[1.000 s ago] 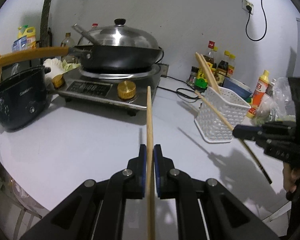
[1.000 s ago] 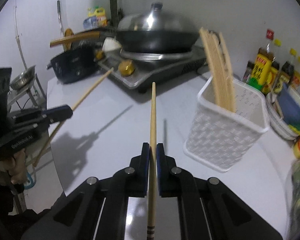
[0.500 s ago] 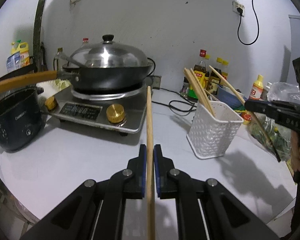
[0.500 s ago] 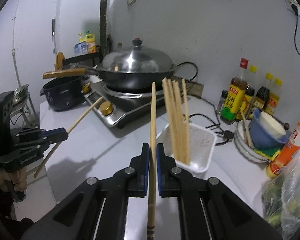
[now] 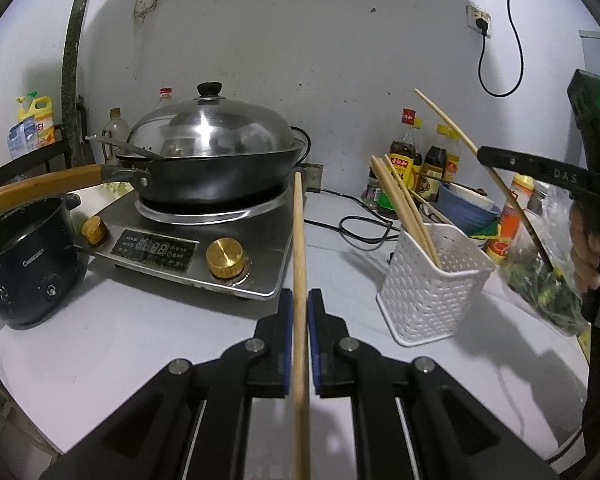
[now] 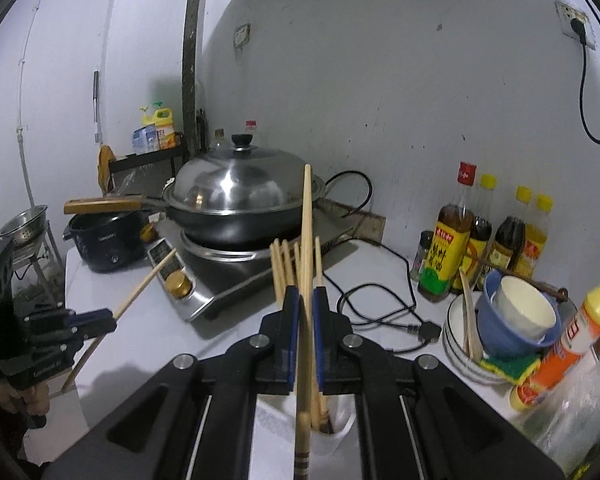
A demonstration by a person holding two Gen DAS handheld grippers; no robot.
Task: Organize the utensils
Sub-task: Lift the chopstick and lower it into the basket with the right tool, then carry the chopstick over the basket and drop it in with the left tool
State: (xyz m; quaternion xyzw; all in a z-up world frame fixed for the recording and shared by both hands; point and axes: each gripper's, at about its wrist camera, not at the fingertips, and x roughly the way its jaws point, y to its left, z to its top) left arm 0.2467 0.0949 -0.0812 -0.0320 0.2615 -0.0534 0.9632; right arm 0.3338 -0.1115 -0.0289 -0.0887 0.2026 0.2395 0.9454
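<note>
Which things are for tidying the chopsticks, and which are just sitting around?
For the job:
left gripper holding a chopstick
right gripper holding another chopstick
white basket with chopsticks inside

Just sitting there:
wok
stove
black pot
sauce bottles
bowls

White basket (image 6: pixel 332 436) mostly hidden behind right tongs (image 6: pixel 307 300).

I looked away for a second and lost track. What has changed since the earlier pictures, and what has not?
The right tongs have risen with their chopstick and moved over the white basket, which now sits right below them. The left tongs pulled back and up a little. Nothing was let go: each still clamps one chopstick. The basket, its chopsticks and the wok stayed put.
</note>
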